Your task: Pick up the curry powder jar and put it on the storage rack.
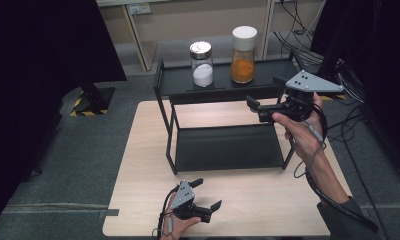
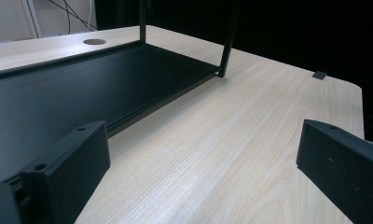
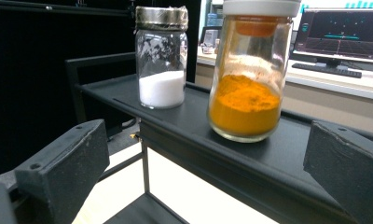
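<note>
The left gripper (image 1: 204, 193) sits low at the near edge of the worktop (image 1: 143, 165), and its fingers (image 2: 68, 163) are spread wide with nothing between them. It is just in front of the black shelf rack (image 1: 223, 145), near the rack's bottom shelf (image 2: 58, 93). On the top shelf (image 1: 178, 77), far back, stands a jar of white powder (image 1: 202, 64) with a shiny lid. Just to its right, a little apart, stands the jar of orange powder (image 1: 243, 55) with a white lid. Both jars stand up straight. The right gripper (image 1: 255, 109) is held up at the right end of the top shelf. Its fingers (image 3: 63, 168) are spread wide and hold nothing. They point at the orange jar, which is close in front of them but not between them.
</note>
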### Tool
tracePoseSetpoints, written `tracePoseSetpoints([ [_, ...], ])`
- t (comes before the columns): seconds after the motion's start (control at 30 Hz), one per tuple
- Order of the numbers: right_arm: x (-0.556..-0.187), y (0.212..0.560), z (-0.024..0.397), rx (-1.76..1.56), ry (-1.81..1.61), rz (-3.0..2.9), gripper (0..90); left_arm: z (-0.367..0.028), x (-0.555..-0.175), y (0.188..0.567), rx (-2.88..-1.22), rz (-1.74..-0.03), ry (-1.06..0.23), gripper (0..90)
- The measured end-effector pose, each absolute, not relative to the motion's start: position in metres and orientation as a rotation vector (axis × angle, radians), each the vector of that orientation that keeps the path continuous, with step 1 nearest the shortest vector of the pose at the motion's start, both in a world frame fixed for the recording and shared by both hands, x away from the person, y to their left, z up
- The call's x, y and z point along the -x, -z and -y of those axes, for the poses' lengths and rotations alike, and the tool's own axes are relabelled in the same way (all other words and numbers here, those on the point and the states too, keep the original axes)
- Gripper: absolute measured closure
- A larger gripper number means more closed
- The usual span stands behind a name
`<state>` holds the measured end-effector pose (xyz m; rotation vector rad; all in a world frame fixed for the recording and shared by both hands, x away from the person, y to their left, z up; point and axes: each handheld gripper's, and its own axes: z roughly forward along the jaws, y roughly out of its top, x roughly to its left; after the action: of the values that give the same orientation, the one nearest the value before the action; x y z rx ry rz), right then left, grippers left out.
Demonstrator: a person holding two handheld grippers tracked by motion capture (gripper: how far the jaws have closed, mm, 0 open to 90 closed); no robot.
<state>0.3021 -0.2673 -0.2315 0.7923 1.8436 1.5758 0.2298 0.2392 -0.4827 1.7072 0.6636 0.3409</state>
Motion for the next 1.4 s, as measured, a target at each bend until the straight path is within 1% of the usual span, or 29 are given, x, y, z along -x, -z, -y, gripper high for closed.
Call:
tracePoseSetpoints([
  [0.5, -0.282, 0.271, 0.264, -0.732, -1.55, -1.906, 0.3, -0.24, -0.23, 0.483, -1.705, -0.671, -0.343, 1.9],
  [1.03, -0.27, 0.321, 0.266, -0.705, -1.566, -1.979, 0.3, -0.241, -0.23, 0.484, -1.696, -0.68, -0.345, 1.9],
  [1.4, -0.262, 0.346, 0.271, -0.715, -1.576, -2.011, 0.3, -0.241, -0.23, 0.484, -1.691, -0.683, -0.348, 1.9],
])
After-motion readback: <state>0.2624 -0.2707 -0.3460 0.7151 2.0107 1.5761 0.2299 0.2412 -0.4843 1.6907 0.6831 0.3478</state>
